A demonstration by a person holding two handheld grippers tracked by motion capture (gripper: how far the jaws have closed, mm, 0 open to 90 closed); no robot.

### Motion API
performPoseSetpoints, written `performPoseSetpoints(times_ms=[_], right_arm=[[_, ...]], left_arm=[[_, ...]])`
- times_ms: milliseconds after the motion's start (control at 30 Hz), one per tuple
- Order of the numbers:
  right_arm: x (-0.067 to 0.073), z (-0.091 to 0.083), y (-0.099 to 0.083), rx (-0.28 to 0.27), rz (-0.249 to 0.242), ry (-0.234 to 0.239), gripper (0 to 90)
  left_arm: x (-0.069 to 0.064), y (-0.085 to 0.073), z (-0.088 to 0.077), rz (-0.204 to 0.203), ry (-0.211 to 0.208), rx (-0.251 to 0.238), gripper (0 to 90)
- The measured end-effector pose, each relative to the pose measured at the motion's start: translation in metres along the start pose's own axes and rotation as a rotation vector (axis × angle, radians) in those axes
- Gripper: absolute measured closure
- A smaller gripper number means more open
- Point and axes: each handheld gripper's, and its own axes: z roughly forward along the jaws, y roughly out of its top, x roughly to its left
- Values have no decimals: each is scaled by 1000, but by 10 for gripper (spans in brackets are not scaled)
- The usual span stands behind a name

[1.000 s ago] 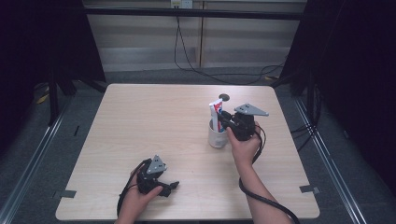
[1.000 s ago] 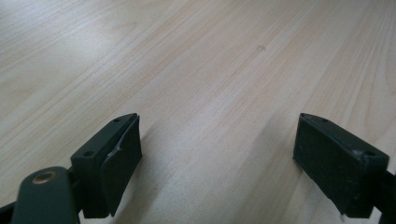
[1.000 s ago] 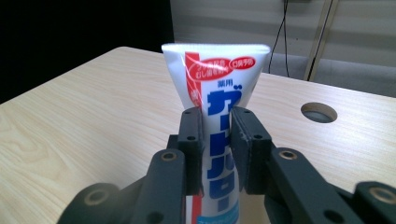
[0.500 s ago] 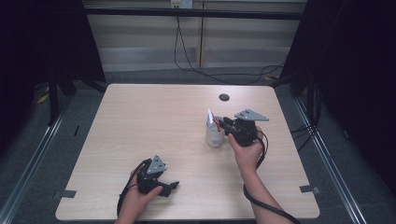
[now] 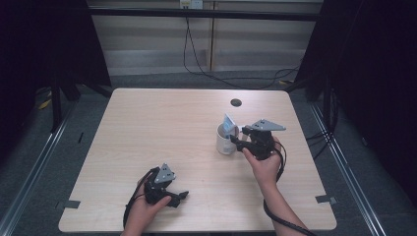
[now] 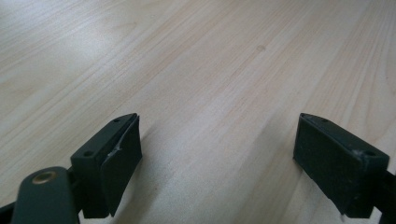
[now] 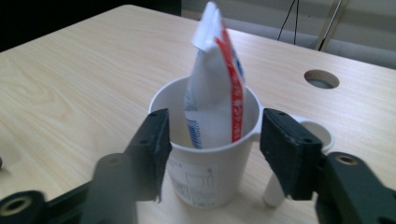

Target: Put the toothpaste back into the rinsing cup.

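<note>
A white cup (image 5: 225,143) stands on the right half of the table (image 5: 147,128), and a white, red and blue toothpaste tube (image 5: 228,123) stands upright in it, leaning on the rim. My right gripper (image 5: 236,140) is at the cup's right side, open. In the right gripper view, the right gripper (image 7: 215,128) has a jaw on either side of the cup (image 7: 205,179), below the tube (image 7: 212,93). The cup's handle (image 7: 318,135) sticks out behind the right jaw. My left gripper (image 5: 181,196) rests open near the table's front left; in its own view the left gripper (image 6: 217,140) holds nothing over bare wood.
A round cable hole (image 5: 236,103) sits in the table behind the cup. Cables hang at the back wall, beyond the far edge. Dark frame posts stand at both sides of the table.
My right gripper has come down and back from the top of the tube to the cup's side. The tube now sits lower in the cup. The left gripper has not moved.
</note>
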Motion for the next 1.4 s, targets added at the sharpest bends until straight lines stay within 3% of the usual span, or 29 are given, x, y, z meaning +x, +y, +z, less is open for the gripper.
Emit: performPoseSetpoints(times_ms=[300, 733, 1400], right_arm=[[-7, -9, -11, 51, -5, 16, 262], [-14, -22, -26, 101, -33, 38, 205], [-23, -41, -57, 148, -35, 62, 163]], left_arm=[[0, 0, 0, -1, 0, 0, 149], [0, 0, 0, -4, -4, 0, 149], [0, 0, 0, -5, -4, 0, 149]])
